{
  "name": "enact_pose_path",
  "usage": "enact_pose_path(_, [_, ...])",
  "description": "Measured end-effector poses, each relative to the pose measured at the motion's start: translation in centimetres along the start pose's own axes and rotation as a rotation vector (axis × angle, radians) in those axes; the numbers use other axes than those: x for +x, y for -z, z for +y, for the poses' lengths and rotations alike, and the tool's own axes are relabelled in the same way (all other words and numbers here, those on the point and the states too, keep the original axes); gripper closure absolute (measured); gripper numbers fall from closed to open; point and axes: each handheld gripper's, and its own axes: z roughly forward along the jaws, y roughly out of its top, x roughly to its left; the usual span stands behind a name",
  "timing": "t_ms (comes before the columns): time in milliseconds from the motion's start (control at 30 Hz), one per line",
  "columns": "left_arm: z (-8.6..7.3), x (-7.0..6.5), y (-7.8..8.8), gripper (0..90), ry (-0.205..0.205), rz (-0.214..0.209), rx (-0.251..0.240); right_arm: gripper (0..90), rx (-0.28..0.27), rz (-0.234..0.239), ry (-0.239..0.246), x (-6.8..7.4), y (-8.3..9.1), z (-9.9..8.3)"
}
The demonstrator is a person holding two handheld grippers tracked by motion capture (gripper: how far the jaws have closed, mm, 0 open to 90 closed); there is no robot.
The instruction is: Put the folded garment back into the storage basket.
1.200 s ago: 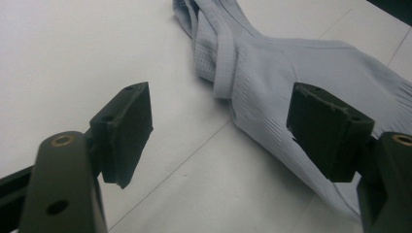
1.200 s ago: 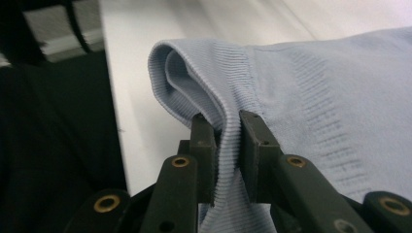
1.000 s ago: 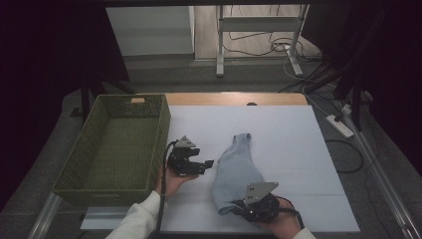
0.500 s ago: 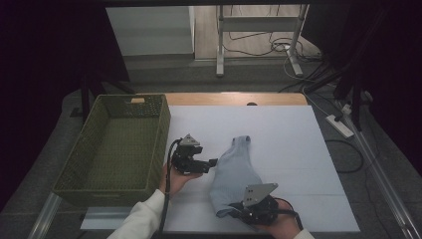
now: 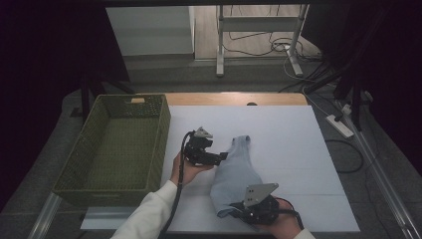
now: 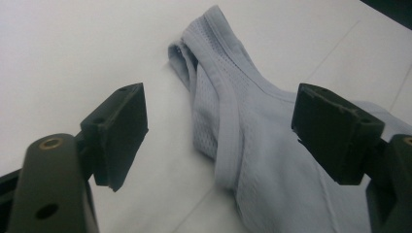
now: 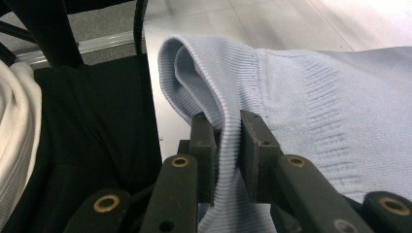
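Nearest the person, at the front edge of the table [image 5: 298, 149], the right gripper [image 5: 259, 209] is held low, and its jaws are pinched narrow on the ribbed hem of a pale blue garment [image 5: 234, 172]; in the right gripper view the knit edge [image 7: 228, 141] is seen squeezed between the two pads. That grip is judged to serve as an anchor, so that the cloth stays put while the other end is worked.

A little farther in, the left gripper [image 5: 219, 157] is held level just beside the garment's left edge, its jaws having just been opened wide. In the left gripper view the strap end of the garment [image 6: 218, 92] lies between and beyond the pads, untouched by either. The wide stance is judged to be a preparation for taking that edge.

The garment itself lies flat on the white sheet that covers the table, stretched from the front edge toward the middle. To the left a green woven basket [image 5: 161, 129] stands alongside the sheet. Beyond the table, a bare floor, a metal frame leg [image 5: 219, 45] and loose cables [image 5: 268, 47] are seen in a dim room.
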Motion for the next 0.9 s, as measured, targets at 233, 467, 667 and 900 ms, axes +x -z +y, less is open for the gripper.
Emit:
enact_pose_path(233, [0.5, 0.6, -1.9, 21.4, 0.008, 0.008, 0.031, 76.6, -0.001, 0.004, 0.004, -0.1, 0.0, -0.1])
enact_pose_path(467, [0.8, 1.5, -3.7, 21.4, 0.02, 0.015, 0.071, 76.6, 0.008, 0.007, -0.003, -0.2, -0.2, -0.2])
enact_pose_path(667, [1.1, 2.2, -5.3, 21.5, 0.004, 0.033, 0.096, 76.6, 0.015, 0.01, 0.0, -0.2, -0.3, -0.3])
enact_pose_path(900, [1.5, 2.5, -6.2, 21.8, 0.014, 0.018, 0.093, 76.5, 0.026, 0.013, 0.0, -0.3, -0.4, -0.4])
